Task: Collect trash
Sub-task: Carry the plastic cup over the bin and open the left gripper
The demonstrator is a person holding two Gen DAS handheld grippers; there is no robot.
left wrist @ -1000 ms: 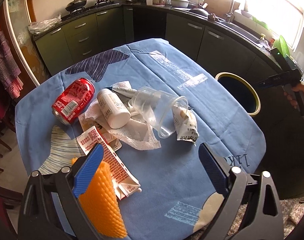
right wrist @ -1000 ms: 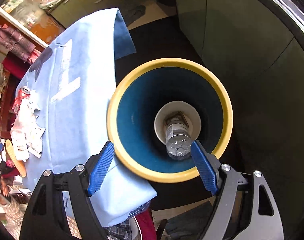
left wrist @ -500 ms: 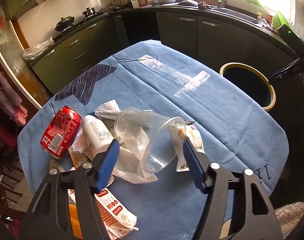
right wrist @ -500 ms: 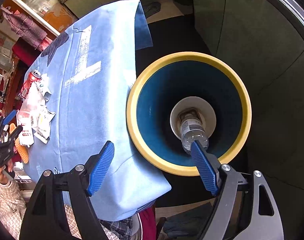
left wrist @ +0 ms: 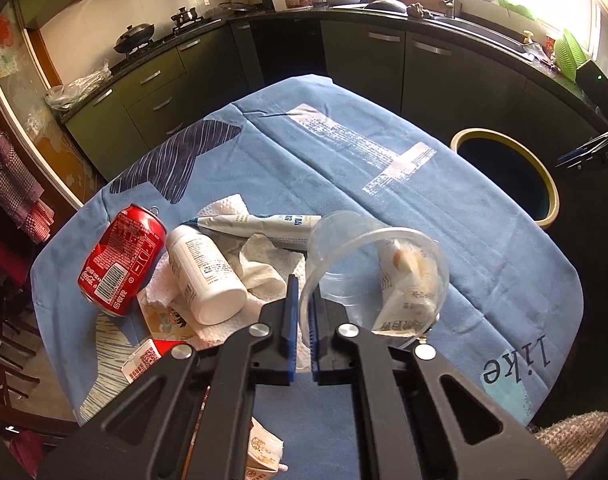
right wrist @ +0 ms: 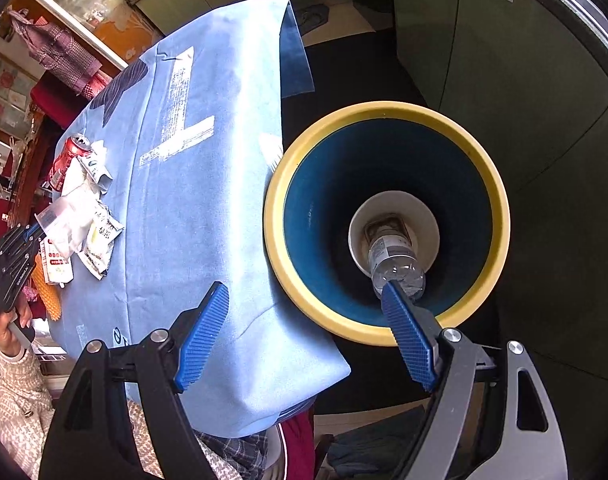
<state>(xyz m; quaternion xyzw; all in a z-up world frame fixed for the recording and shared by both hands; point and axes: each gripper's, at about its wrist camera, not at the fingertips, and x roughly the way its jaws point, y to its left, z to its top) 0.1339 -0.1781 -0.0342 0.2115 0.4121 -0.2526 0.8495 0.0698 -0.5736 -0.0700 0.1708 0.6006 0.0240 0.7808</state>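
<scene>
Clear plastic cup [left wrist: 374, 276]: thin, see-through, lying on its side, round mouth turned toward the camera; near rim pinched between the two blue ribbed pads.
Left gripper [left wrist: 301, 312]: jaws clenched on the cup's rim wall, one pad outside, one inside the mouth.
Snack wrapper [left wrist: 404, 292]: crinkled white printed film, seen through the cup, right of the jaws.
White bottle [left wrist: 206, 274]: smooth opaque plastic cylinder, on its side, just left of the jaws, resting on the paper towel [left wrist: 264, 268].
Paper towel: white, embossed, crumpled, under and beyond the jaws.
Red can [left wrist: 122, 260]: glossy metal, barcode up, on its side, further left, touching the bottle.
Surface cloth [left wrist: 484, 240]: matte blue fabric with white and dark prints.
Right gripper [right wrist: 304, 328]: jaws released, wide apart, nothing between them, above the bin's near rim.
Bin [right wrist: 288, 272]: round, yellow lip, dark blue inside, just beside the surface edge.
Water bottle [right wrist: 394, 260]: clear ribbed plastic, at the bin's pale bottom, beyond the right pad.
</scene>
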